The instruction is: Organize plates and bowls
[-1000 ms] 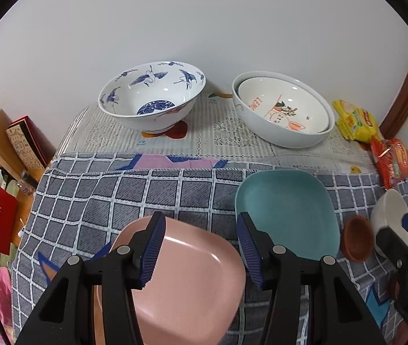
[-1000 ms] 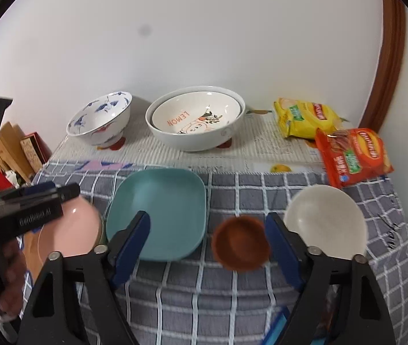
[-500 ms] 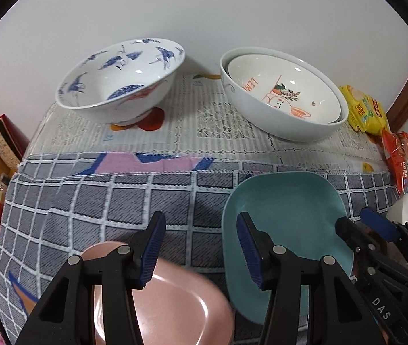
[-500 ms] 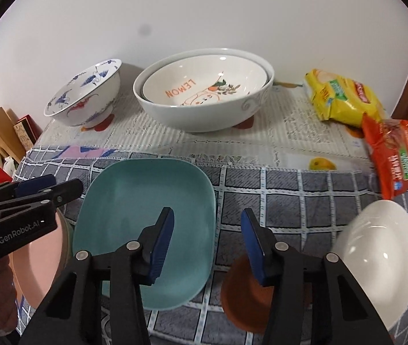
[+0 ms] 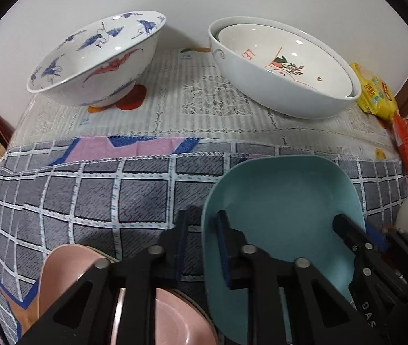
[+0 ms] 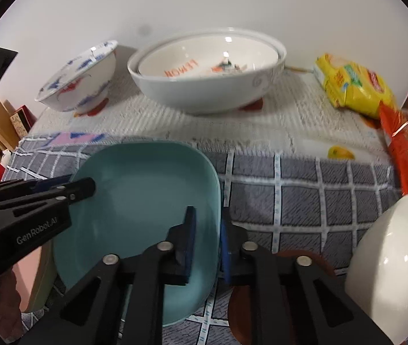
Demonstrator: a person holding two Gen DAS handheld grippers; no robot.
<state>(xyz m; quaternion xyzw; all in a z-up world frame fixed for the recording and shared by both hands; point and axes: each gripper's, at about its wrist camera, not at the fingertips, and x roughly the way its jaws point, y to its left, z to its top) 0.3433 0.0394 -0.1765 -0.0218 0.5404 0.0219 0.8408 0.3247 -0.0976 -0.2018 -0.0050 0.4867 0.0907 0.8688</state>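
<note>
Both claws clamping teal plate [image 5: 284, 201], squarish, rounded corners, glossy, raised rim

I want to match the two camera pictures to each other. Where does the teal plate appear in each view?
Left wrist view: the teal plate is at lower right, its left rim between the left gripper pads.
Right wrist view: it is at lower centre-left, its right rim in the right gripper.
Shared landmark: the lemon bowl at the back.
</note>
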